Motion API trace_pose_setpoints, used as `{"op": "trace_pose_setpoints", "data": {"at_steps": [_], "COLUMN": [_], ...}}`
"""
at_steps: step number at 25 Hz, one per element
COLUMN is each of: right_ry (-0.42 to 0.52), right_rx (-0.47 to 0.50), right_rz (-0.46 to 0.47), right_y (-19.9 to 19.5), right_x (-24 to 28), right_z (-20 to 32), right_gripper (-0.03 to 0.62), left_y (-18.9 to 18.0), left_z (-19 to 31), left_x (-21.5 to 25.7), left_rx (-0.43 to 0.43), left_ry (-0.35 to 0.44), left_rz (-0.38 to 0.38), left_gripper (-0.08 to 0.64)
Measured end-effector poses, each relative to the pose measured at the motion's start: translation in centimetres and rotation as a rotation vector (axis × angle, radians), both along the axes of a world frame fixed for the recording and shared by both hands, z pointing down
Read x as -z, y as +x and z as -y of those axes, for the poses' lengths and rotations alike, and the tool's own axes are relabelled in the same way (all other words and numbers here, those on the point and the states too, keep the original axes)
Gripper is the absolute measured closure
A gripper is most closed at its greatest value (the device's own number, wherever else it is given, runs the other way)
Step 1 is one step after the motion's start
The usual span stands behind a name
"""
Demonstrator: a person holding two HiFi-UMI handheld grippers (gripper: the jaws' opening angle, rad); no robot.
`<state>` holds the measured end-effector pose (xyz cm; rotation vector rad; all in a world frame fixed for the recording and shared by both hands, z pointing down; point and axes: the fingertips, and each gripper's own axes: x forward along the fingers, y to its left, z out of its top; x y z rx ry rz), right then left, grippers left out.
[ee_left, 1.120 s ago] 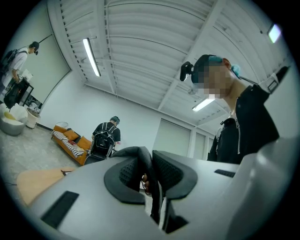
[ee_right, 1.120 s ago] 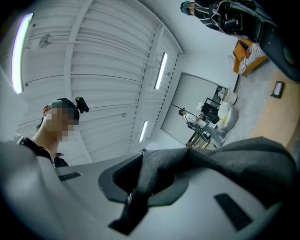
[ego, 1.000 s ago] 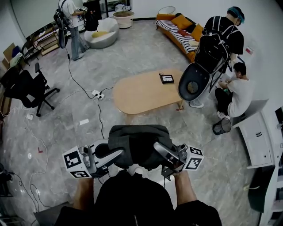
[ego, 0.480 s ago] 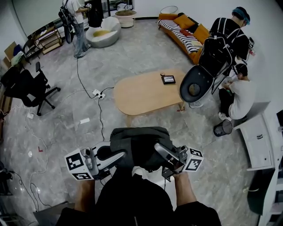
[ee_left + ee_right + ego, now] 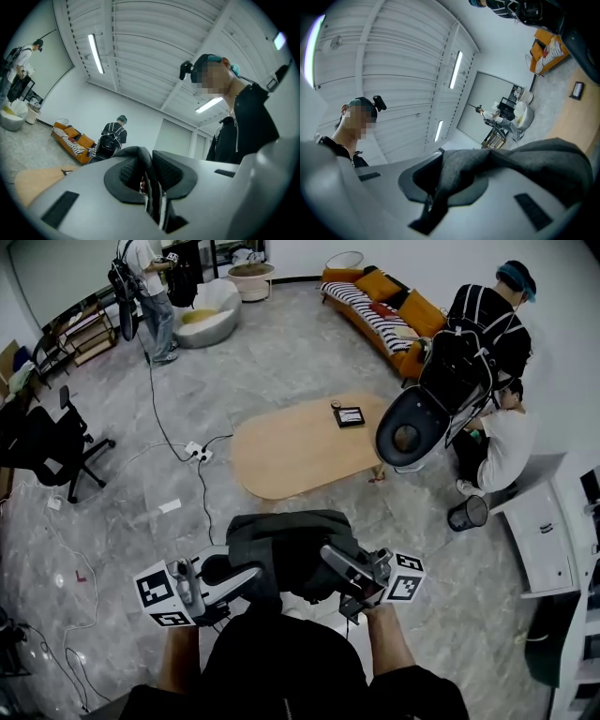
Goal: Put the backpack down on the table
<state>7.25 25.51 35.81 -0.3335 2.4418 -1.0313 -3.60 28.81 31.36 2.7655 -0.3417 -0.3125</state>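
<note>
A dark grey backpack [image 5: 286, 547] hangs in front of my body, above the grey floor, carried between both grippers. My left gripper [image 5: 255, 570] is shut on a thin dark strap [image 5: 151, 194] that runs between its pads. On the other side, my right gripper [image 5: 326, 552] is shut on a fold of the grey backpack fabric [image 5: 525, 159], which spills over its jaws. The oval wooden table [image 5: 291, 451] stands ahead of the backpack, a short stretch of floor away. A small dark tablet-like thing [image 5: 350, 415] lies near its far right end.
A round dark chair [image 5: 411, 426] stands at the table's right end, with a standing person [image 5: 487, 320] and a crouching person [image 5: 504, 448] behind it. A mesh bin [image 5: 467, 513], a white cabinet [image 5: 544, 538], an orange sofa [image 5: 380, 301], an office chair [image 5: 42, 442] and floor cables [image 5: 197, 454] surround the table.
Both grippers and the backpack have moved a little forward toward the table. Both grips look the same as before.
</note>
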Motion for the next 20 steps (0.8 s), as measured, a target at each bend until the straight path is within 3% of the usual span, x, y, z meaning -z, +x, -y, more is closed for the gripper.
{"op": "trace_pose_setpoints", "data": {"at_steps": [13, 20], "right_ry": [0.016, 0.013], "right_rx": [-0.048, -0.071], "right_rz": [-0.016, -0.056], "right_y": [-4.0, -6.3], "right_x": [0.4, -0.3], "right_z": [7.5, 9.0], "right_gripper": [0.551, 0.551], "left_y": [-4.2, -6.4], "left_z": [7.4, 9.8], "left_x": [0.6, 0.2], "left_rx": [-0.056, -0.083], "left_ry": [0.034, 0.032], "left_rz": [-0.005, -0.012], "left_gripper": [0.511, 0.511]}}
